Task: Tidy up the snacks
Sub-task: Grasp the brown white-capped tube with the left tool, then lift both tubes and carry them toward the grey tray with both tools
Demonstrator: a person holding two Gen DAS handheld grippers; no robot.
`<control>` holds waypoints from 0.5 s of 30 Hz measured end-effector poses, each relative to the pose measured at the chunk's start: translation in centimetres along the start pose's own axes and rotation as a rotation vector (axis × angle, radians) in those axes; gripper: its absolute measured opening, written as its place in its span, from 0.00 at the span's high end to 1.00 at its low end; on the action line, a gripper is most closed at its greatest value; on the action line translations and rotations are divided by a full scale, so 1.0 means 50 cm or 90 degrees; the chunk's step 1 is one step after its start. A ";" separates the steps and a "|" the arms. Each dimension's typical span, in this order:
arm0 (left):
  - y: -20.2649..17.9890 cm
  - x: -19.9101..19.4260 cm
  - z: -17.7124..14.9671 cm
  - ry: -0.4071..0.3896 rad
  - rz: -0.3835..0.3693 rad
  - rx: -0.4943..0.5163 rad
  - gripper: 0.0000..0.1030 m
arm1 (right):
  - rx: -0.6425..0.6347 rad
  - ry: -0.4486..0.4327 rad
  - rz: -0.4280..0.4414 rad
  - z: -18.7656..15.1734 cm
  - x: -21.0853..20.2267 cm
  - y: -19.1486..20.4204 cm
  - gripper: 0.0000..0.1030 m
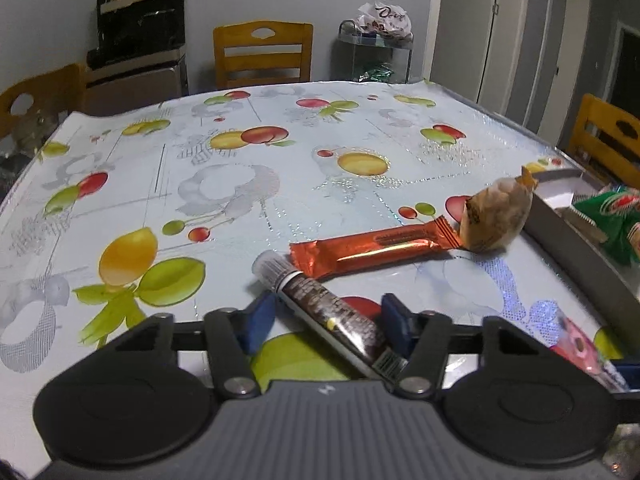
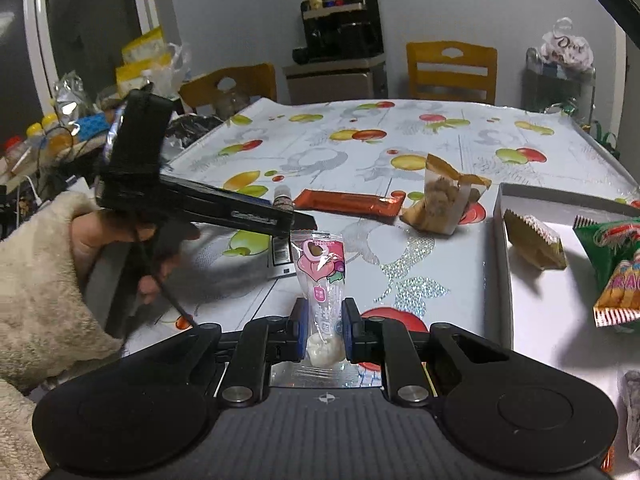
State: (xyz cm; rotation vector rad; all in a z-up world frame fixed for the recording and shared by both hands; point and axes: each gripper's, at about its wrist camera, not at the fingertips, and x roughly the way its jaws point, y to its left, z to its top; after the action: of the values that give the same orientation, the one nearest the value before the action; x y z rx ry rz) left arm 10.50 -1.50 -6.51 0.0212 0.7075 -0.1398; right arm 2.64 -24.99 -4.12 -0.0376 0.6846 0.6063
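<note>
A brown stick packet (image 1: 320,304) lies slantwise on the fruit-print tablecloth (image 1: 240,184), between the blue pads of my left gripper (image 1: 326,320); both pads touch its sides. Beyond it lie an orange bar (image 1: 372,248) and a tan wrapped pastry (image 1: 496,216). The right wrist view shows the left gripper (image 2: 296,220) from the side, low over the stick's end (image 2: 282,200), with the orange bar (image 2: 348,202) and pastry (image 2: 440,200) behind. My right gripper (image 2: 325,328) is shut on a clear packet with a pink peach print (image 2: 320,272), held just above the table.
A white tray (image 2: 500,264) stands at the right with green snack bags (image 2: 616,264) and a gold wrapped piece (image 2: 534,244) in it. A hand in a fluffy sleeve (image 2: 40,280) holds the left gripper. Wooden chairs (image 1: 262,54) ring the table; clutter sits far left (image 2: 60,136).
</note>
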 end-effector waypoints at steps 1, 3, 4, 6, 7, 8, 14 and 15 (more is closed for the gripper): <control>-0.002 0.001 0.000 0.000 0.005 0.004 0.53 | 0.002 -0.002 0.003 -0.002 -0.003 -0.003 0.81; 0.000 0.000 0.001 0.000 0.005 0.006 0.60 | 0.006 -0.006 0.007 -0.007 -0.007 -0.009 0.81; 0.004 -0.001 0.001 0.001 0.002 0.007 0.65 | 0.008 -0.006 0.010 -0.010 -0.007 -0.011 0.81; 0.010 -0.006 0.000 0.003 -0.003 0.010 0.72 | 0.009 -0.006 0.014 -0.016 -0.009 -0.014 0.81; 0.014 -0.010 -0.002 0.005 -0.006 0.011 0.77 | 0.010 -0.005 0.017 -0.018 -0.009 -0.015 0.81; 0.018 -0.015 -0.004 0.008 -0.011 0.010 0.79 | 0.010 -0.004 0.018 -0.020 -0.008 -0.015 0.81; 0.020 -0.059 -0.037 0.015 -0.039 0.056 0.79 | -0.036 0.004 -0.023 -0.027 0.001 -0.003 0.81; 0.018 -0.067 -0.044 0.015 -0.046 0.067 0.79 | -0.048 0.007 -0.034 -0.028 0.003 0.001 0.81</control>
State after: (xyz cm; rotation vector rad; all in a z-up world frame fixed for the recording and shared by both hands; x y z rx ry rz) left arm 6.67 -0.05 -6.03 0.0981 0.7249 -0.2463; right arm 1.88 -25.17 -5.31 -0.1288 0.6689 0.5804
